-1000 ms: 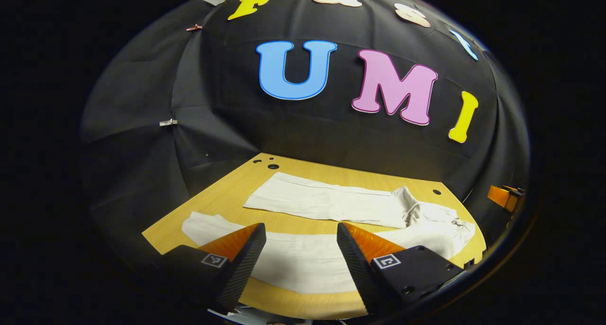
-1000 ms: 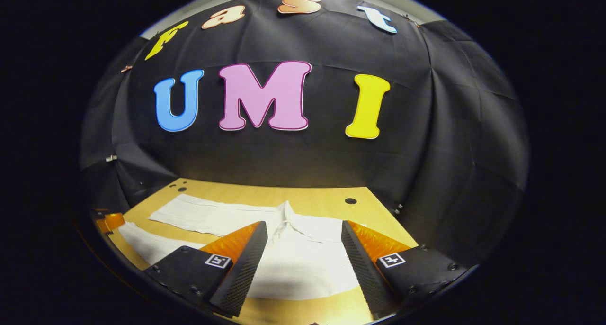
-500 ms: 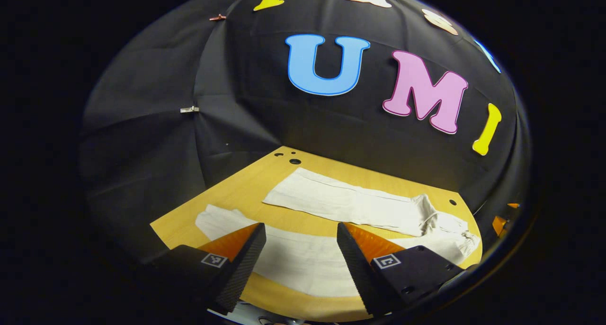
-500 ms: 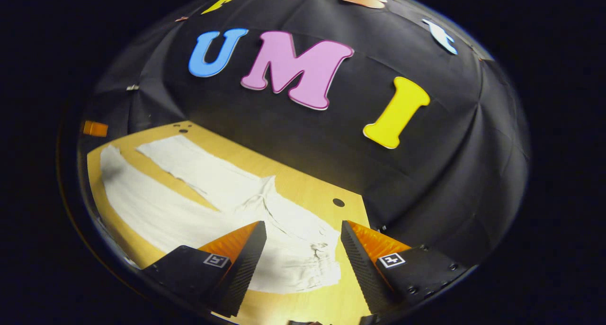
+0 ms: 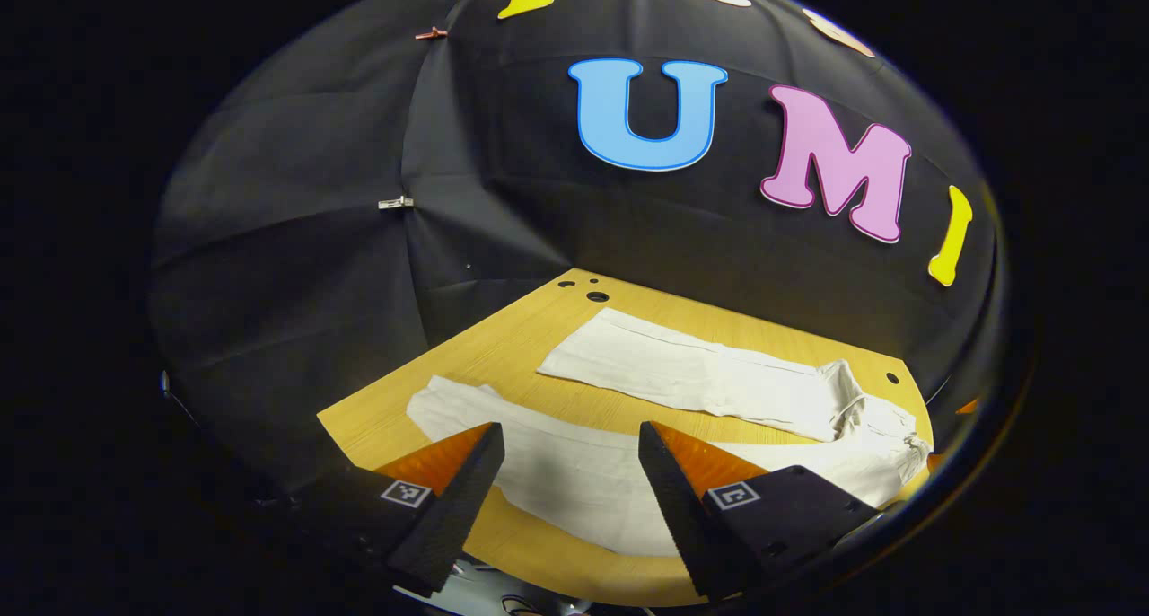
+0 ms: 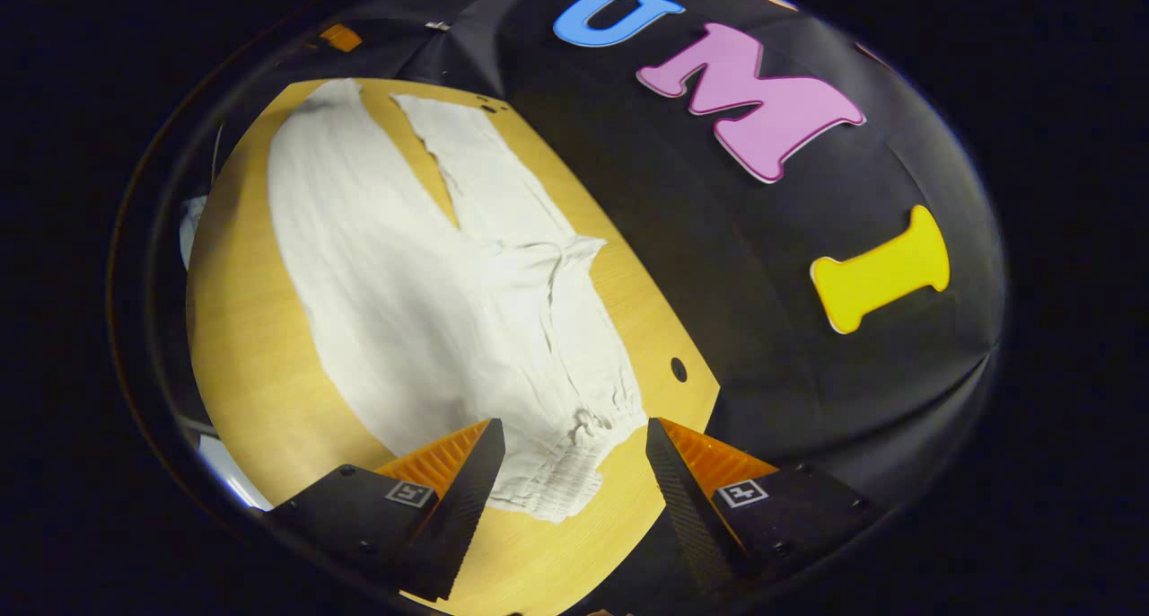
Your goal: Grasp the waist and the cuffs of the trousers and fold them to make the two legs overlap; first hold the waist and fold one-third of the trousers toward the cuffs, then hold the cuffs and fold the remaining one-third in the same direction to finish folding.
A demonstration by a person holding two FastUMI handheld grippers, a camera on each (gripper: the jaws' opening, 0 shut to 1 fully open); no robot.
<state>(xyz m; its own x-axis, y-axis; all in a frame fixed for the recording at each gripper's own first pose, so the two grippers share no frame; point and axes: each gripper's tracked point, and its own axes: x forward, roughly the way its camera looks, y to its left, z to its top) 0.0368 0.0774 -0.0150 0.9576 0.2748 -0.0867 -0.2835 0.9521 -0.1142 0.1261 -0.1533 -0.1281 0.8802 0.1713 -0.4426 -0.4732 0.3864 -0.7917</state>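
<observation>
White trousers (image 5: pixel 682 391) lie flat on the wooden table (image 5: pixel 503 347), the two legs spread apart in a V. In the left gripper view the near leg (image 5: pixel 574 477) runs under my open left gripper (image 5: pixel 567 495), which hovers above it holding nothing. In the right gripper view the trousers (image 6: pixel 422 302) stretch away, with the gathered waistband (image 6: pixel 574 472) right between the fingers of my open right gripper (image 6: pixel 571 499). That gripper hangs over the waist end. The cuffs (image 6: pixel 359 100) lie at the far end.
The table (image 6: pixel 242 356) has small round holes near its corners (image 6: pixel 679 369) (image 5: pixel 597 296). Black cloth walls close in the back and sides. Bare wood borders the trousers along the near edge.
The right gripper has swung and tilted down over the waistband, which now sits between its fingers. The left gripper has shifted slightly left along the near leg. Both stay open.
</observation>
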